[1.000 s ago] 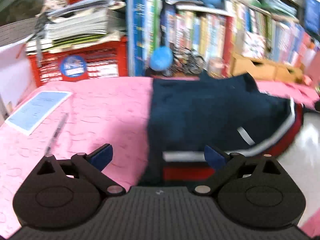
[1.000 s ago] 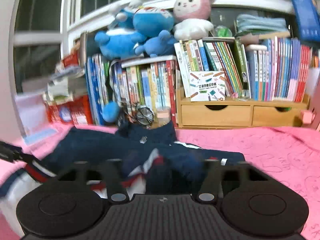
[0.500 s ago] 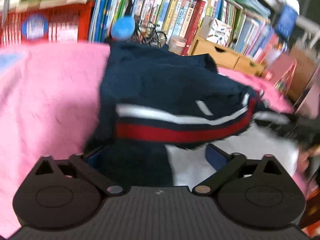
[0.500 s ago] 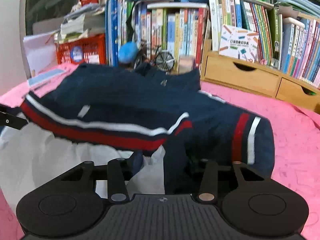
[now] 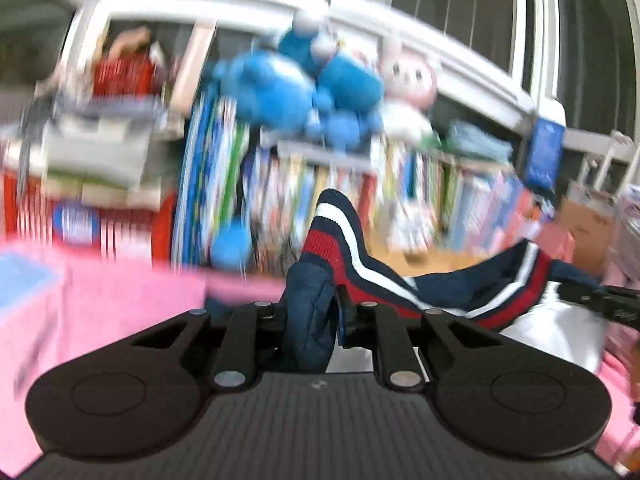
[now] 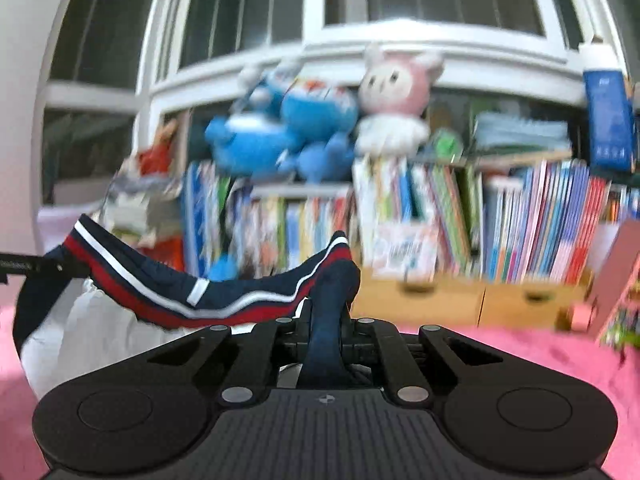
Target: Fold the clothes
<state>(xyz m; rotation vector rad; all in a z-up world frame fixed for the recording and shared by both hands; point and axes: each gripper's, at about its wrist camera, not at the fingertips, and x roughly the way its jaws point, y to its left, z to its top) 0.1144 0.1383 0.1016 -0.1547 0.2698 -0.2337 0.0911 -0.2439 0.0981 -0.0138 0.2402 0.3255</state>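
Two close wrist views, shared bookshelf (image 5: 360,200)

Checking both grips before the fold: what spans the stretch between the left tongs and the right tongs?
The navy garment's striped hem hangs between them, pinched in the left tongs and right tongs, its white lining drooping below. The right wrist view shows it best.

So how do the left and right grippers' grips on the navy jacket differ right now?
The left gripper pinches a thick wad of the navy jacket, its jaws closing on it; the right gripper clamps a thinner fold with its jaws nearly together. The striped hem stands up above the left gripper, while at the right gripper it curves off sideways. Both hold the same hem edge, which sags between them above the pink cover.
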